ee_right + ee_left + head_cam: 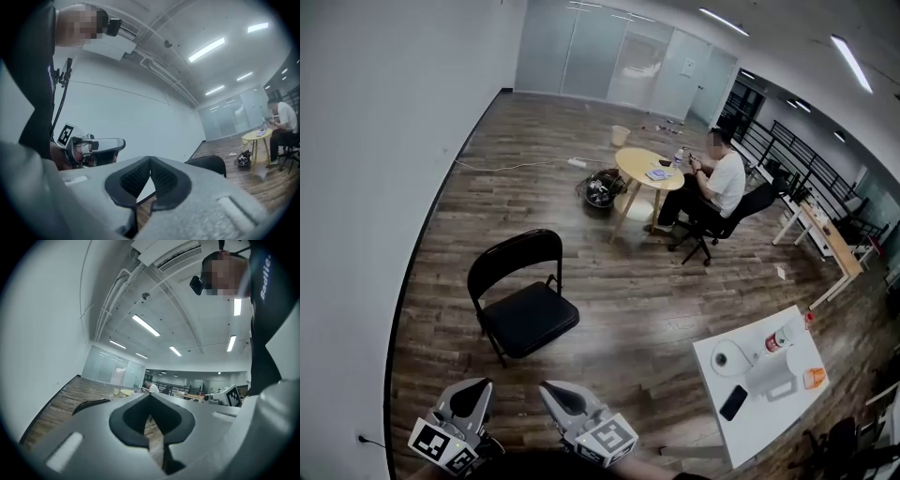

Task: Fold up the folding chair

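Standing unfolded on the wood floor [628, 314], the folding chair [525, 302] is sitting well apart from both tongs. The left gripper [476, 386] and right gripper [551, 390] are hovering level, clenched on nothing, likely because reaching is not yet begun.

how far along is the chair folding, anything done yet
Nothing looks done: the folding chair stands open, seat down. Nothing is in hand: the left gripper and right gripper are both shut and empty, short of the chair. Left to do: reach it, grip it and fold it flat.
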`<control>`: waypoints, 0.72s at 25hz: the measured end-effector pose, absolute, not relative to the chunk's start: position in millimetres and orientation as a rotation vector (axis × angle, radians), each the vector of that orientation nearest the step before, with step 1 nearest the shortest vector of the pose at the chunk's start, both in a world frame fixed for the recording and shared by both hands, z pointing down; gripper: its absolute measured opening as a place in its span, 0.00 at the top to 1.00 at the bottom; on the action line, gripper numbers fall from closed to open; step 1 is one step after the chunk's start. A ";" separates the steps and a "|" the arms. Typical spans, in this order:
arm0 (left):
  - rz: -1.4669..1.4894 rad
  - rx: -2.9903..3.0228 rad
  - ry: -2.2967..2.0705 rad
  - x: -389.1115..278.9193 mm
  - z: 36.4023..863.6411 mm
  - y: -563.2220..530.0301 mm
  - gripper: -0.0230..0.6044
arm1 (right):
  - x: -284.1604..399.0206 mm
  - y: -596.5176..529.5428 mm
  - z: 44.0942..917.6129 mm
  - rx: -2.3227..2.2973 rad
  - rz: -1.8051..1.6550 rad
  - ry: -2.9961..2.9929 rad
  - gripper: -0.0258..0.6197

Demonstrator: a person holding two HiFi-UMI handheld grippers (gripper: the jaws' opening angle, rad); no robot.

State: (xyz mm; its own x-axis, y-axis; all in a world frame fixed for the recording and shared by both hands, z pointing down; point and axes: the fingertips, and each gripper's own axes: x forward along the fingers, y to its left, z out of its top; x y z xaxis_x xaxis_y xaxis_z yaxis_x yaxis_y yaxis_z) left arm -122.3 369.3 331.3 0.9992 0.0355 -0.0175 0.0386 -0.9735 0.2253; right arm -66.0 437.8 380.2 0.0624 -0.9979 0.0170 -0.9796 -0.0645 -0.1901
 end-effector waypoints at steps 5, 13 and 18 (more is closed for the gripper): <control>-0.022 2.942 0.033 -129.8 328.6 356.2 0.96 | -74.4 425.1 372.7 -2.179 -0.221 2.087 0.96; -0.048 2.993 -0.009 -155.8 321.3 307.9 0.96 | -89.7 395.8 369.3 -2.226 -0.223 2.074 0.96; -0.040 3.048 0.019 -170.4 320.7 276.0 0.96 | -85.9 380.7 372.7 -2.331 -0.206 1.995 0.96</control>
